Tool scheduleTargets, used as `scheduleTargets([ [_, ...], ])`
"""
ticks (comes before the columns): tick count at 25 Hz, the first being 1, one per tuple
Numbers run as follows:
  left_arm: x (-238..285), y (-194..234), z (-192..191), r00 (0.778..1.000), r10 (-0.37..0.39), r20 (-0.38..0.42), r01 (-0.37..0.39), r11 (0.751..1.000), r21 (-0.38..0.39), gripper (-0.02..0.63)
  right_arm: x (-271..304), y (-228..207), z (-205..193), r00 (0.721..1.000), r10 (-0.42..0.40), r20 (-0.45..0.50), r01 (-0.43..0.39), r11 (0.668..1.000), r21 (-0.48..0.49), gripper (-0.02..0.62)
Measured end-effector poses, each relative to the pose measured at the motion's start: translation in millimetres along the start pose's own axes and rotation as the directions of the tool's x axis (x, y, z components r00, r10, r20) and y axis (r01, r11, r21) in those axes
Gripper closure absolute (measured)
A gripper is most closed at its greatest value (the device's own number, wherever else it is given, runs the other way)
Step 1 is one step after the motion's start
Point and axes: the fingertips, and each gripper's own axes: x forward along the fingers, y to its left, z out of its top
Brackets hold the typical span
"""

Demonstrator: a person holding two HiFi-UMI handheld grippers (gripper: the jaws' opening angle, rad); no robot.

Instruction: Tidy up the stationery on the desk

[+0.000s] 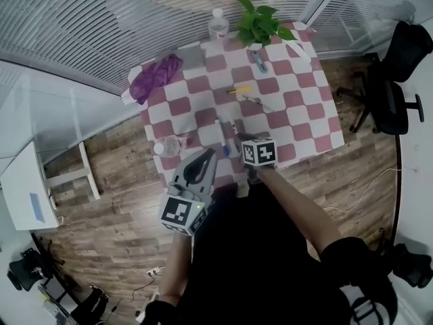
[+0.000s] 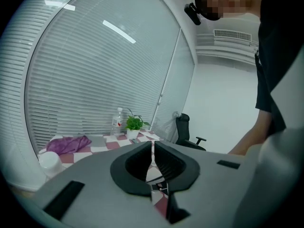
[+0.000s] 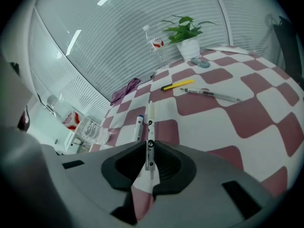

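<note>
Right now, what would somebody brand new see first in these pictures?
Probably the red-and-white checked table in the middle of the room, with a leafy green plant at its far edge and a purple cloth on its far left corner. Up close, the right gripper is shut on a white pen with black dots, near the table's front edge.

Grey left claw (image 2: 153,148), grey right claw (image 3: 150,148), black-and-white marker cubes (image 1: 259,152), black top (image 1: 257,263)

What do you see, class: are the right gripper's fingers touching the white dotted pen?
Touching. The right gripper view shows the fingers of the right gripper closed on the white dotted pen, pressing it from both sides.
</note>
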Motion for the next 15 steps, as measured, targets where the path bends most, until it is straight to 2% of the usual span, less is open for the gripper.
scheduleTargets([
  [7, -4, -4, -10, 0.997, -0.074, -0.032, 0.074, 0.997, 0.014, 0.563, 9, 8, -11, 0.999, -0.045, -0.007, 0.046, 0.998, 0.041, 0.525],
  [15, -10, -5, -14, 0.994, -0.105, -0.042, 0.106, 0.994, 0.024, 0.563, 17, 10, -17, 0.997, -0.071, -0.023, 0.072, 0.996, 0.059, 0.523],
])
